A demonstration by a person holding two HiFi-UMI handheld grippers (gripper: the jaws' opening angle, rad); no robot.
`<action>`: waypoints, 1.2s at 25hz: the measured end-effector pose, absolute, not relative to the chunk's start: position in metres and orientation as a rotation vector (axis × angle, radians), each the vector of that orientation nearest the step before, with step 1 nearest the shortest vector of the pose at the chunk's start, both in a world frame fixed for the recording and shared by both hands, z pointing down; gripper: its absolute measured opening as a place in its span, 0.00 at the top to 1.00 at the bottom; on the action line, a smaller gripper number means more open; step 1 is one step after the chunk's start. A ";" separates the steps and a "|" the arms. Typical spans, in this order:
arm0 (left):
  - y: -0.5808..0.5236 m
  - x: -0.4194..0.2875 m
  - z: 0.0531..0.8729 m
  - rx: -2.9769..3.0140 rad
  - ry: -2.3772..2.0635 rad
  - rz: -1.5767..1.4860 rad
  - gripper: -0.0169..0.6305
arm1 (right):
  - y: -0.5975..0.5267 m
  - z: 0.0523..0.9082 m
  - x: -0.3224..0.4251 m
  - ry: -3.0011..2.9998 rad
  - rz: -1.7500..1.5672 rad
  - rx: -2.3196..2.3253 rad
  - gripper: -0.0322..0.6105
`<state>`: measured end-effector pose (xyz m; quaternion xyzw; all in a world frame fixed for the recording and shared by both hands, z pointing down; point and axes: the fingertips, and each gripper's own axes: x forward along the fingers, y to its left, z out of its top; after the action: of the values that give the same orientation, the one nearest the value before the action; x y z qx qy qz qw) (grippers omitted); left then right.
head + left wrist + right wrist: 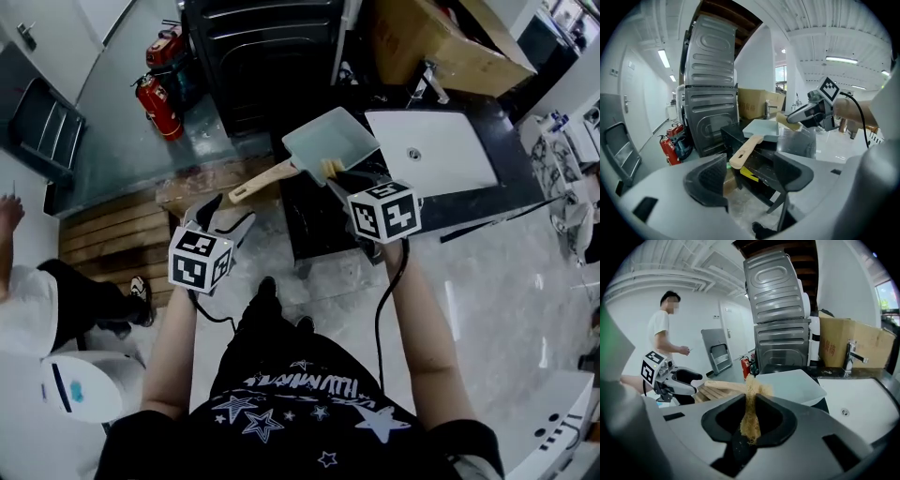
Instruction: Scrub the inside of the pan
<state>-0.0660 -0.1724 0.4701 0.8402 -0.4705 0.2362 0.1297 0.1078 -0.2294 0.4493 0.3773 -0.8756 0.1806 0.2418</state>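
The pale grey-green square pan (330,139) rests on the black counter, its wooden handle (262,181) pointing toward me. My right gripper (339,174) is shut on a tan fibrous scrubber (330,169) at the pan's near rim. In the right gripper view the scrubber (751,413) stands pinched between the jaws in front of the pan (792,385). My left gripper (223,216) is open and holds nothing, short of the handle's end and apart from it. The left gripper view shows the handle (745,151) beyond the spread fingers (712,176).
A white sink (436,150) with a faucet (433,82) lies right of the pan, a cardboard box (431,37) behind it. A black appliance (262,56) and red fire extinguishers (157,103) stand beyond. A wooden pallet (112,234) and a person (28,300) are at the left.
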 end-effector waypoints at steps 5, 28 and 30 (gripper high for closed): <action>-0.142 -0.061 0.455 2.439 -1.422 0.606 0.51 | -0.203 0.451 0.112 -2.447 0.504 1.058 0.84; -0.113 -0.064 0.444 2.556 -1.187 0.502 0.95 | -0.157 0.445 0.119 -2.392 0.557 1.406 0.84; -0.115 -0.068 0.444 2.567 -1.167 0.500 0.96 | -0.152 0.445 0.114 -2.381 0.564 1.423 0.84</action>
<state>-0.0680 -0.1147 0.4439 0.8878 -0.4034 0.1727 0.1385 0.1143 -0.1523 0.4446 0.4966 -0.8311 0.1967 0.1551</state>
